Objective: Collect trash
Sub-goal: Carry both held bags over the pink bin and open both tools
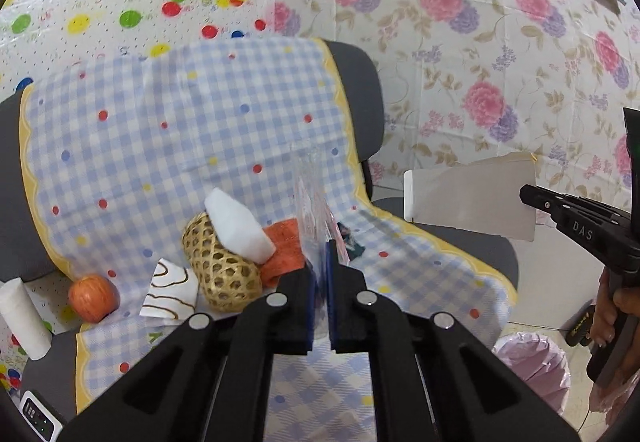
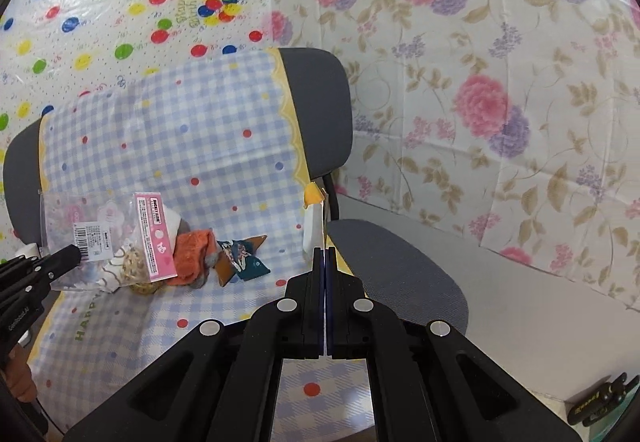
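Clear plastic wrapper (image 2: 100,230), pink label

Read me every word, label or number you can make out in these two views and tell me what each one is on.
"DAS": side of the right gripper.
"Happy Birthday": balloon-print wall sheet.
"HAPPY": checked cloth on the chair.
Pink label and barcode sticker on the clear packet in the left gripper: too small to read.
White lettering on the left gripper's body: blurred.

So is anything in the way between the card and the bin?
Nothing visible. The right gripper holds the card in the air, and the bin sits open on the floor below it.
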Demonstrator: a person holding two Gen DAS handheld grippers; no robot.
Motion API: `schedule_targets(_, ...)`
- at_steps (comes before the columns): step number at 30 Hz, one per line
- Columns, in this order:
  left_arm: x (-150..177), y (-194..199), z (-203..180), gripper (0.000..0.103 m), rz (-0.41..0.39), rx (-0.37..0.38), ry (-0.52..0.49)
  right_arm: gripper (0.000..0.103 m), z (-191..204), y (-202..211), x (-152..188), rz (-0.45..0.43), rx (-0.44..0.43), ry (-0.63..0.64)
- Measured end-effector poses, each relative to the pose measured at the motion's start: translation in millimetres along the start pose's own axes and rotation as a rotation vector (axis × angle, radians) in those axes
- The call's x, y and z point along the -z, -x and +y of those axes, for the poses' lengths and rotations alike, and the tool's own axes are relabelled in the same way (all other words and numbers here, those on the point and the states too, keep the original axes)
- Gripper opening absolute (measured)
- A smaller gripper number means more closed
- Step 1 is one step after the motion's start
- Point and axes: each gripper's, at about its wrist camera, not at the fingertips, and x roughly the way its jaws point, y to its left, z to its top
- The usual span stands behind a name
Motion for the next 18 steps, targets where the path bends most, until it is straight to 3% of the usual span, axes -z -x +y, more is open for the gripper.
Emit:
schedule_targets(9,11,1,-43,0.003,0.037,0.1,-0.037,0.001,-17,24,13,0.038,-0.004,-0.026)
schedule_targets(18,21,11,-98,0.003,0.018,0.222,-0.119,0.001,-49,71,26,0.035,0.074,-0.056)
